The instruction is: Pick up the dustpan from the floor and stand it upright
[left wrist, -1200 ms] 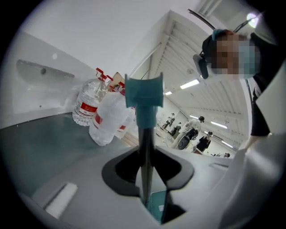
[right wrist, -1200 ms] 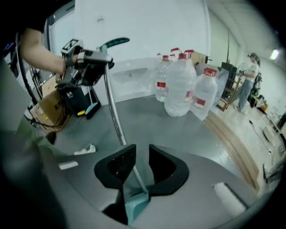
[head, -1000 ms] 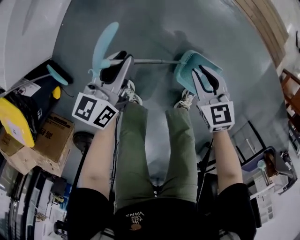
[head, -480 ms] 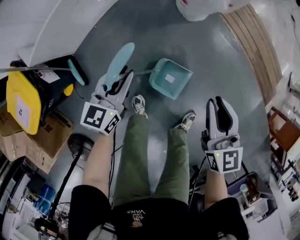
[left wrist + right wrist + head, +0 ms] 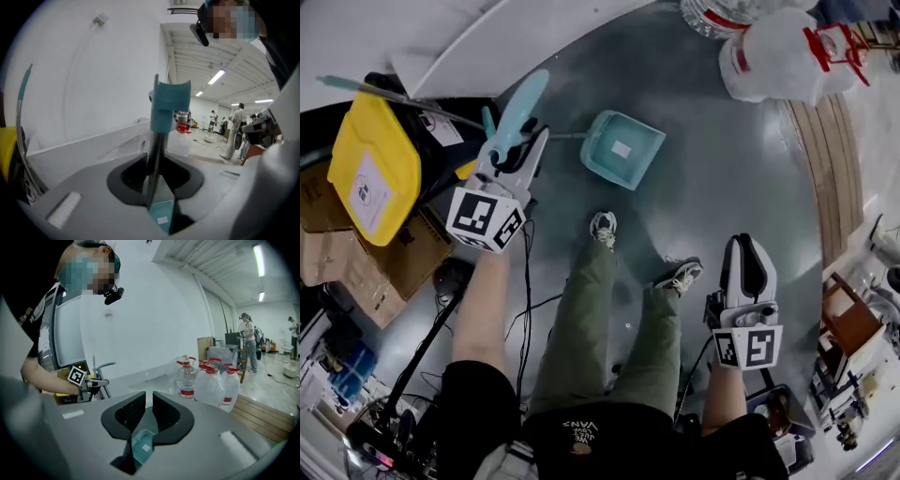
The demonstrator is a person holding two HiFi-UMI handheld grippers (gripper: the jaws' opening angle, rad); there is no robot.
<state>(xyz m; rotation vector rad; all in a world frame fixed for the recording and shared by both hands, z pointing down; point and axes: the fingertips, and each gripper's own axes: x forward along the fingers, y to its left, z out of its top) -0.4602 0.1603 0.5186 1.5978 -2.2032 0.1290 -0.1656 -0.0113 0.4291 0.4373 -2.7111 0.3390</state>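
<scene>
The teal dustpan (image 5: 622,148) rests on the grey floor ahead of the person's feet, its pan open towards me. Its metal rod runs left to a long teal grip (image 5: 520,108). My left gripper (image 5: 525,142) is shut on that rod just below the grip. In the left gripper view the rod (image 5: 154,150) stands upright between the jaws, with the teal grip (image 5: 171,105) above and the pan (image 5: 161,213) below. My right gripper (image 5: 748,267) hangs at the lower right, far from the pan. Its jaws (image 5: 147,404) are closing with a narrow gap and nothing between them.
A yellow bin (image 5: 375,169) and cardboard boxes (image 5: 366,267) crowd the left side. Water jugs (image 5: 778,56) stand at the top right beside a wooden floor strip (image 5: 834,159). A white wall base (image 5: 459,47) runs behind the dustpan. Cables (image 5: 525,300) trail on the floor.
The right gripper has left the pan and pulled back to the lower right, its jaws narrowing. The left gripper has carried the handle leftwards and upwards, so the dustpan stands steeper.
</scene>
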